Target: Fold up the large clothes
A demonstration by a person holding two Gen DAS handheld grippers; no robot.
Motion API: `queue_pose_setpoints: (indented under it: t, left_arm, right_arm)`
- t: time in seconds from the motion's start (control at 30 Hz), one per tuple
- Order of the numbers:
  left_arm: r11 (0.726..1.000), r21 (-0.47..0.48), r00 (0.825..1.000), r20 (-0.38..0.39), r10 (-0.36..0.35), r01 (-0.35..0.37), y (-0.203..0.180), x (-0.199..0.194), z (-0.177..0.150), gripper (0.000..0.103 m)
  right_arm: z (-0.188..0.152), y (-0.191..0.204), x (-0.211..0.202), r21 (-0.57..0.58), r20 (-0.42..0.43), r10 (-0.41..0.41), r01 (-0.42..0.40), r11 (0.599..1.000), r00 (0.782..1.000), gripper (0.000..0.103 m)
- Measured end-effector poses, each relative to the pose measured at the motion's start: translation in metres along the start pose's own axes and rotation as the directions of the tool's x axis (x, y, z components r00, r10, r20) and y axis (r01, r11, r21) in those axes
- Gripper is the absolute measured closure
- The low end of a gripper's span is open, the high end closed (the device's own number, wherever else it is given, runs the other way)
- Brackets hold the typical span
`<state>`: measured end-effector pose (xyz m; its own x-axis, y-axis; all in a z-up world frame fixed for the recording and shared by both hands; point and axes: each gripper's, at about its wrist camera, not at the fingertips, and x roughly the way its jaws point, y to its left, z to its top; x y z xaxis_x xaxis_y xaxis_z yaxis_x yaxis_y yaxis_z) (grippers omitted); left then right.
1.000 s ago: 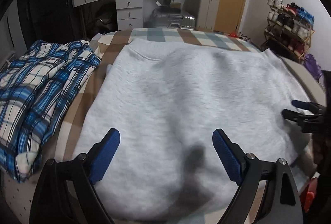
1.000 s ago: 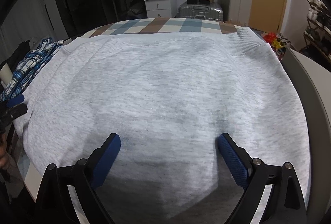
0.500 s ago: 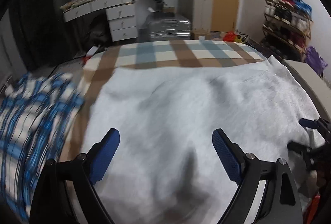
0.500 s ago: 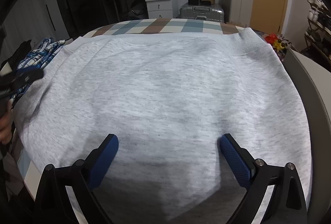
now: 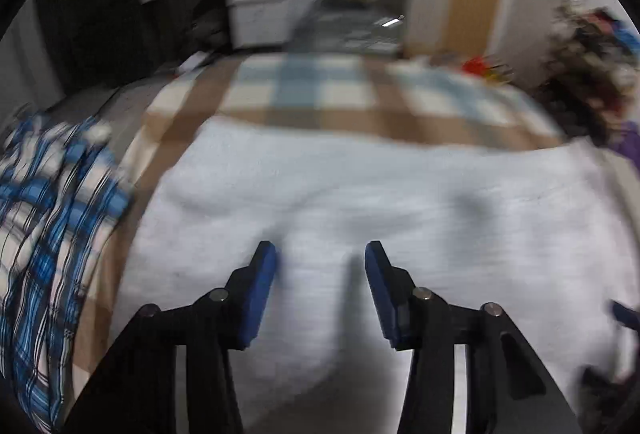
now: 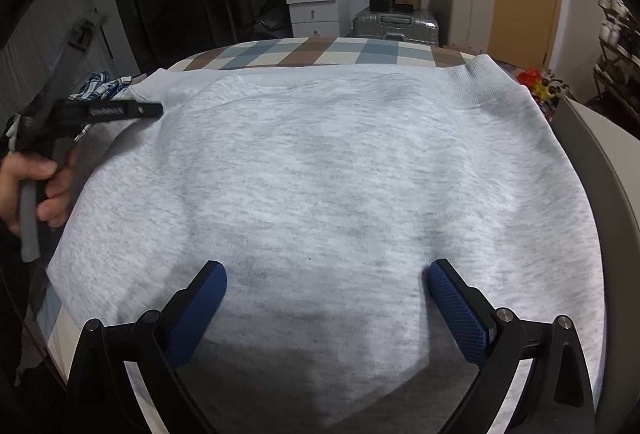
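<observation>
Below the right hand-held gripper [image 6: 326, 298] spreads the grey sweatshirt [image 6: 320, 161].

Light heather-grey knit sweatshirt [image 6: 320, 173]: spread flat, face smooth, over a checked bed surface. Ribbed band [image 6: 492, 81] runs along the far right corner; a faint curved seam shows near the far edge. Low wrinkles only across the middle. The garment fills the area ahead of and beneath the right gripper [image 6: 326, 298], extending to both sides of it and beyond its tips. In the left wrist view the same grey sweatshirt [image 5: 380, 201] lies ahead of and under the left gripper [image 5: 320, 274]; picture motion-blurred, a shallow crease ahead of the tips. The cloth lies between the tips; contact cannot be told.
</observation>
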<state>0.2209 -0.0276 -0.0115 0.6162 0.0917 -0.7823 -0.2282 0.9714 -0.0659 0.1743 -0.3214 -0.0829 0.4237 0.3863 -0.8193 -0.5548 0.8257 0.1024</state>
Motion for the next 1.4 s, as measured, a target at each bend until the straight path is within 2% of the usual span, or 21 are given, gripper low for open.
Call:
queue_pose_setpoints:
  t: [0.07, 0.13, 0.17, 0.2, 0.27, 0.37, 0.4, 0.53, 0.6, 0.67, 0.73, 0.8, 0.83, 0.93, 0.97, 1.07, 1.17, 1.2, 1.23, 1.33, 1.4]
  left_arm:
    - [0.996, 0.086, 0.998, 0.048, 0.029, -0.033, -0.016, -0.008, 0.004, 0.062]
    - [0.988, 0.121, 0.996, 0.016, 0.089, -0.090, -0.014, 0.013, 0.007, 0.064]
    - [0.990, 0.097, 0.994, -0.032, 0.101, -0.098, -0.004, 0.031, 0.006, 0.071]
    - [0.998, 0.050, 0.997, -0.066, 0.044, -0.041, 0.008, 0.046, 0.003, 0.071]
    - [1.000, 0.000, 0.998, -0.058, -0.008, 0.008, 0.018, 0.043, 0.003, 0.071]
    - [0.999, 0.013, 0.998, -0.060, 0.037, -0.037, 0.013, 0.030, 0.001, 0.074]
    - [1.000, 0.006, 0.998, -0.064, 0.027, -0.027, 0.011, 0.024, 0.000, 0.076]
    - [0.994, 0.015, 0.994, 0.003, -0.105, 0.105, -0.010, -0.006, 0.004, 0.076]
    - [0.990, 0.053, 0.991, 0.005, -0.134, 0.133, -0.024, -0.005, 0.007, 0.076]
    - [0.989, 0.102, 0.994, -0.036, -0.104, 0.107, -0.032, 0.020, 0.008, 0.076]
    - [0.992, 0.083, 0.992, -0.092, -0.084, 0.091, -0.023, 0.053, 0.004, 0.076]
    - [0.992, 0.041, 0.990, -0.077, -0.118, 0.122, -0.014, 0.053, 0.007, 0.077]
    - [0.994, 0.042, 0.992, -0.075, -0.099, 0.102, -0.014, 0.048, 0.007, 0.080]
    - [0.996, 0.087, 0.997, -0.066, 0.031, -0.025, -0.023, 0.036, 0.001, 0.080]
    - [0.996, 0.085, 0.997, -0.068, 0.037, -0.031, -0.028, 0.027, 0.000, 0.080]
    - [0.983, 0.120, 0.991, -0.010, -0.137, 0.137, -0.055, -0.001, 0.006, 0.080]
    - [0.959, 0.211, 0.981, -0.043, -0.187, 0.192, -0.089, 0.008, 0.013, 0.080]
    - [0.956, 0.219, 0.981, -0.072, -0.182, 0.193, -0.094, 0.020, 0.013, 0.080]
    - [0.959, 0.233, 0.984, -0.107, -0.140, 0.161, -0.097, 0.041, 0.011, 0.080]
    - [0.970, 0.193, 0.988, -0.080, -0.131, 0.145, -0.089, 0.057, 0.010, 0.078]
    - [0.981, 0.187, 0.998, -0.060, -0.035, 0.046, -0.092, 0.044, 0.010, 0.078]
  right_arm:
    - [-0.001, 0.002, -0.001, -0.007, 0.003, -0.003, 0.003, 1.000, 1.000, 0.000]
    - [-0.001, 0.002, -0.002, -0.008, 0.003, -0.004, 0.004, 1.000, 1.000, 0.000]
    - [-0.001, 0.002, -0.003, -0.008, 0.003, -0.003, 0.003, 1.000, 1.000, 0.000]
    - [-0.001, 0.002, -0.003, -0.009, 0.004, -0.004, 0.004, 1.000, 1.000, 0.000]
    - [-0.001, 0.003, -0.003, -0.009, 0.003, -0.006, 0.006, 1.000, 1.000, 0.000]
    - [-0.001, 0.003, -0.006, -0.011, 0.001, -0.007, 0.007, 1.000, 1.000, 0.000]
    - [-0.001, 0.002, -0.006, -0.012, 0.002, -0.007, 0.007, 1.000, 1.000, 0.000]
    - [-0.002, 0.003, -0.008, -0.014, 0.004, -0.008, 0.008, 1.000, 1.000, 0.000]
    - [-0.002, 0.004, -0.008, -0.016, 0.005, -0.009, 0.009, 1.000, 1.000, 0.000]
    - [-0.002, 0.004, -0.009, -0.014, 0.005, -0.009, 0.009, 1.000, 1.000, 0.000]
    - [-0.001, 0.005, -0.010, -0.013, 0.005, -0.008, 0.008, 1.000, 1.000, 0.000]
    - [-0.001, 0.005, -0.009, -0.016, 0.007, -0.006, 0.006, 1.000, 1.000, 0.000]
    - [0.000, 0.005, -0.010, -0.018, 0.006, -0.006, 0.006, 1.000, 1.000, 0.000]
    - [0.000, 0.006, -0.011, -0.020, 0.006, -0.005, 0.005, 1.000, 1.000, 0.000]
    - [-0.001, 0.006, -0.011, -0.020, 0.007, -0.005, 0.005, 1.000, 1.000, 0.000]
    - [-0.001, 0.006, -0.012, -0.019, 0.012, -0.003, 0.003, 1.000, 1.000, 0.000]
    - [0.000, 0.007, -0.013, -0.020, 0.012, 0.000, 0.000, 1.000, 1.000, 0.000]
    - [0.000, 0.006, -0.012, -0.023, 0.025, -0.005, 0.006, 1.000, 1.000, 0.000]
    - [0.000, 0.006, -0.012, -0.023, 0.025, -0.004, 0.005, 1.000, 1.000, 0.000]
    - [0.001, 0.006, -0.013, -0.020, 0.025, 0.001, -0.001, 1.000, 1.000, 0.000]
    - [0.000, 0.007, -0.014, -0.025, 0.023, 0.000, 0.000, 1.000, 1.000, 0.000]
